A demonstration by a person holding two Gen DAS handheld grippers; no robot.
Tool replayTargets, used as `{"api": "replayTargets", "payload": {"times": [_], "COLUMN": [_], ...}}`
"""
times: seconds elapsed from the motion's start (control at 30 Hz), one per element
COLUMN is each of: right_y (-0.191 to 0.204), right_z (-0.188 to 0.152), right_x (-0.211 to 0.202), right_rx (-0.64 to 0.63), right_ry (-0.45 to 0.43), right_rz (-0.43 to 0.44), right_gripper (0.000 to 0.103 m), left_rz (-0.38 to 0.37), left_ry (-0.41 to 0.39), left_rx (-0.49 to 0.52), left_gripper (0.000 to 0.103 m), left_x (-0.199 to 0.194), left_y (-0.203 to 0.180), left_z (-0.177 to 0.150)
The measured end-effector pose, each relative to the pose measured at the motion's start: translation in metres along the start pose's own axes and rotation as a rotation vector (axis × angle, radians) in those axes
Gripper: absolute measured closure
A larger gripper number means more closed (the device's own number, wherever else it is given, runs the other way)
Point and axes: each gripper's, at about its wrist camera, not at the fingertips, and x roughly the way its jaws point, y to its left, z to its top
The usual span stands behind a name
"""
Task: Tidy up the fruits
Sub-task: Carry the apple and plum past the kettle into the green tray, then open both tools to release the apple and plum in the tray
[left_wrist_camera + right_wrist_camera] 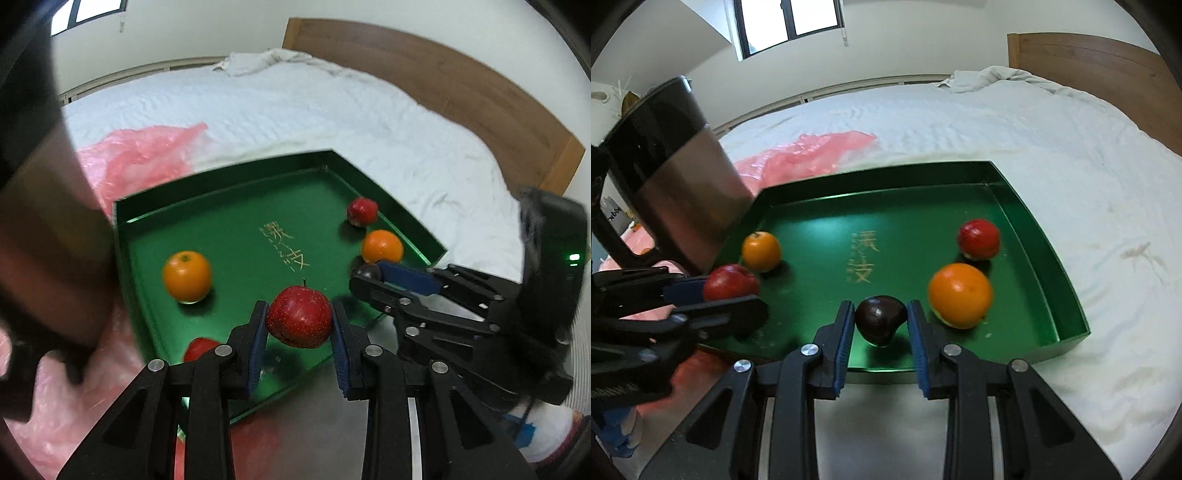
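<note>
Both claws are loaded over the green tray (1067, 295) on the bed (1034, 140). The left gripper (300, 318) is clamped on a red apple (299, 316) above the tray's near edge. The right gripper (881, 322) pinches a dark plum (881, 318), also near that edge. Loose in the tray: two oranges (960, 295) (761, 251) and a red apple (979, 239) by the right wall. A pink bag (812, 155) lies behind the tray.

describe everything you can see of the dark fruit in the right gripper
The dark fruit is small, rounded and glossy, a purple so deep it looks almost black, narrowing toward its underside. It sits clamped between the blue pads of the right gripper, apparently just above the floor of the green tray, which shows its reflection, beside an orange.
</note>
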Motion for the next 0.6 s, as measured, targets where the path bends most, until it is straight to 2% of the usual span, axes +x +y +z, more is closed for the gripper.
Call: {"api": "replayTargets", "payload": {"times": [0.23,0.6], "right_y": [-0.006,-0.003], "right_z": [-0.001,-0.002], "right_x": [0.007,0.006], "right_rx": [-0.021,-0.032], "right_ry": [0.011,0.027], "right_rz": [-0.022,-0.036], "right_gripper": [0.055,0.054], "left_rz": [0.032,0.072], "left_ry": [0.077,0.122], "left_rx": [-0.005,0.012], "left_gripper": [0.075,0.075], "left_x": [0.033,0.042], "left_y": [-0.002,-0.004], "left_z": [-0.006,-0.002]}}
